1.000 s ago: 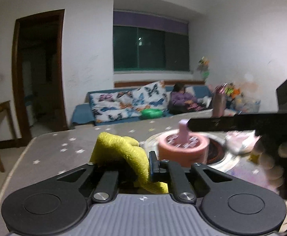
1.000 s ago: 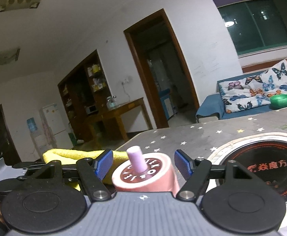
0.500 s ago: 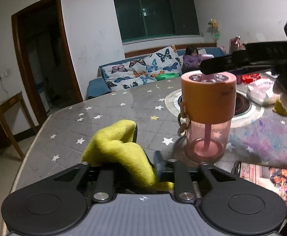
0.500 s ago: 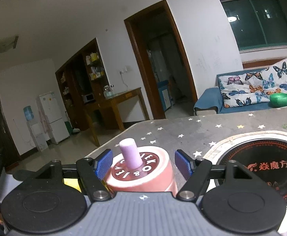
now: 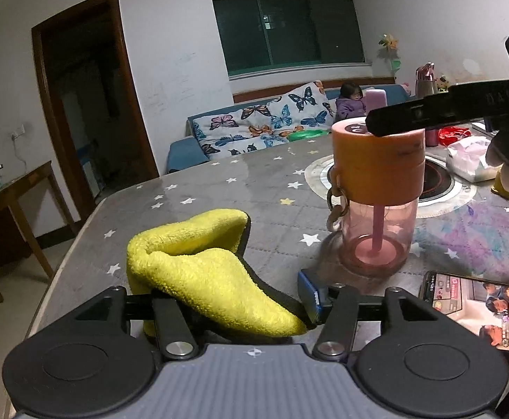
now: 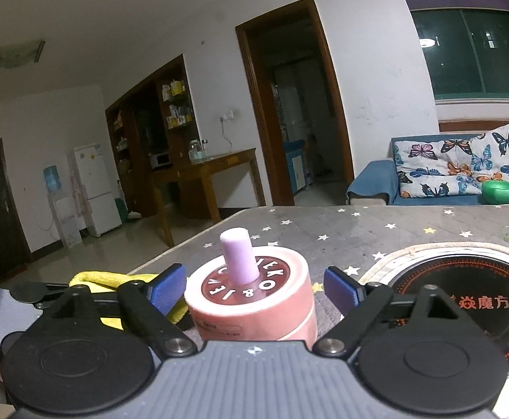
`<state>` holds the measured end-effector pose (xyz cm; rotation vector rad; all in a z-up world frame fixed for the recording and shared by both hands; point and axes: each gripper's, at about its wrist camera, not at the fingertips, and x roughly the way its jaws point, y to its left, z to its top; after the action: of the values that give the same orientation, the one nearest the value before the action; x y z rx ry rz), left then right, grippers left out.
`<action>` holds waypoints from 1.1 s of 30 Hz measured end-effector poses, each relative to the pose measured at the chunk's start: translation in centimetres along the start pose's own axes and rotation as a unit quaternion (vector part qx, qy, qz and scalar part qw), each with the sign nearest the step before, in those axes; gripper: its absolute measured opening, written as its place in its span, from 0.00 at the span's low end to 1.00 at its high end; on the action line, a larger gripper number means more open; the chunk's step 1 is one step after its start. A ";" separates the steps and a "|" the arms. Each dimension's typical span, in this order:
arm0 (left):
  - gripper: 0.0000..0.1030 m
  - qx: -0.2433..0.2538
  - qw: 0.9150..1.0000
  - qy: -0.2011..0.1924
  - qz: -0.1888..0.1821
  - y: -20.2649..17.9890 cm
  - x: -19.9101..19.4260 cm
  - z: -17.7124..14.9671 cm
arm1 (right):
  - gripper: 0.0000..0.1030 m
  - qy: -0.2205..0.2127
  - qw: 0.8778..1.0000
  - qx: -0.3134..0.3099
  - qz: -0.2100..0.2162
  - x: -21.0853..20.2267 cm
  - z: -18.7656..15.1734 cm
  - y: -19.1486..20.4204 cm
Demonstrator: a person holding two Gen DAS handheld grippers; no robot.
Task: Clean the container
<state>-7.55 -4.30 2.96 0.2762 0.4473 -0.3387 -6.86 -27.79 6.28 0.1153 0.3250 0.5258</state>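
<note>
Cup (image 5: 376,192) upright, table edge (image 5: 76,244) near

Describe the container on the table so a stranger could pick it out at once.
On the grey star-print table, look just left of the round black cooktop. The container stands upright there, between a yellow cloth and a lit phone. Only it has a clear pinkish body, a thick orange-pink lid and a lilac spout on top.

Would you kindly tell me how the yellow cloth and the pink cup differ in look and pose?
The yellow cloth is soft, fuzzy and opaque, while the pink cup is rigid with a see-through lower body. The yellow cloth lies crumpled and low; the pink cup stands upright and taller. Both rest on the star-patterned table.
</note>
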 end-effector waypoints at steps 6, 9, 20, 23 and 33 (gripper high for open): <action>0.69 -0.009 1.000 -0.005 0.006 0.3 -0.4 -0.2 | 0.95 0.004 0.999 -0.033 0.000 -0.6 -0.1 0.7; 0.69 -0.009 1.000 -0.004 0.005 0.5 -0.5 -0.2 | 0.98 0.027 0.998 -0.062 0.006 0.1 -0.5 1.0; 0.95 -0.022 1.000 0.001 0.005 1.0 -0.7 -0.7 | 0.98 0.067 0.995 -0.069 0.032 3.8 -1.7 0.4; 0.99 -0.038 0.999 0.006 0.010 1.4 -0.6 -0.8 | 0.95 0.066 0.996 -0.049 0.037 3.9 -1.7 -0.3; 1.00 -0.101 0.994 0.010 0.045 3.9 -1.4 -1.5 | 0.82 0.074 0.996 -0.007 0.040 4.5 -1.8 -0.8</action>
<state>-7.81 0.08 3.06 0.1015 0.4843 -0.2008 -3.43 -26.19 3.19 0.0773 0.4622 0.6180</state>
